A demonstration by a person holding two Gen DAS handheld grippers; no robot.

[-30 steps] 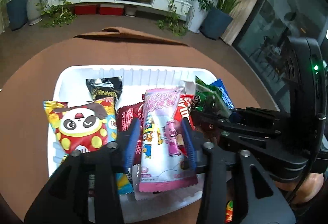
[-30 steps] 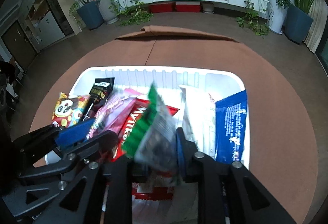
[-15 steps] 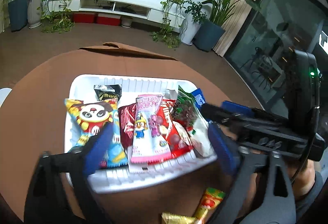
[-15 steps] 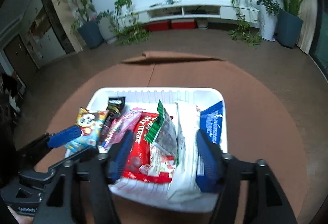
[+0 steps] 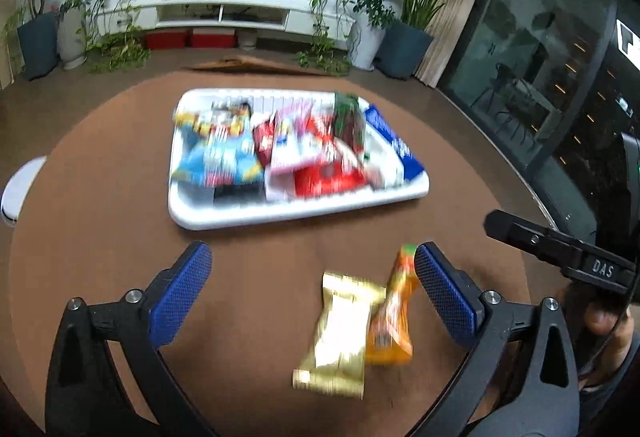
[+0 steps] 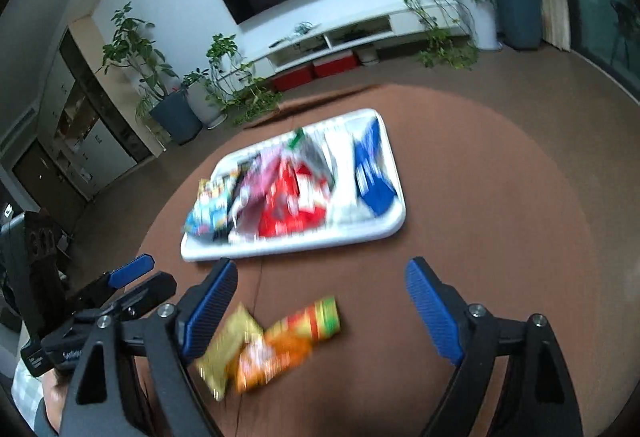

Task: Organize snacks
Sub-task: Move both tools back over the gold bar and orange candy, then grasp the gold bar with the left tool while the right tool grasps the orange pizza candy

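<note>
A white tray (image 5: 280,215) full of mixed snack packets sits mid-table, also in the right wrist view (image 6: 304,243). Near the table's front edge lie a gold packet (image 5: 340,333) and an orange packet (image 5: 394,313), overlapping. My left gripper (image 5: 312,253) hovers over them, its jaws still opening, with nothing gripped. My right gripper (image 6: 320,265) hangs above the same orange packet (image 6: 288,345) and gold packet (image 6: 228,345), its jaws also still opening and touching nothing. Motion blurs both views.
The round brown table (image 5: 100,237) carries a white object (image 5: 20,189) at its left edge. A hand (image 5: 604,321) holds the right gripper's handle at the right. Potted plants and a low white cabinet stand beyond the table.
Both grippers let go of packets in the tray, a pink one on the left and a green one on the right. They opened wide and drew back from the tray. The two loose packets came into view.
</note>
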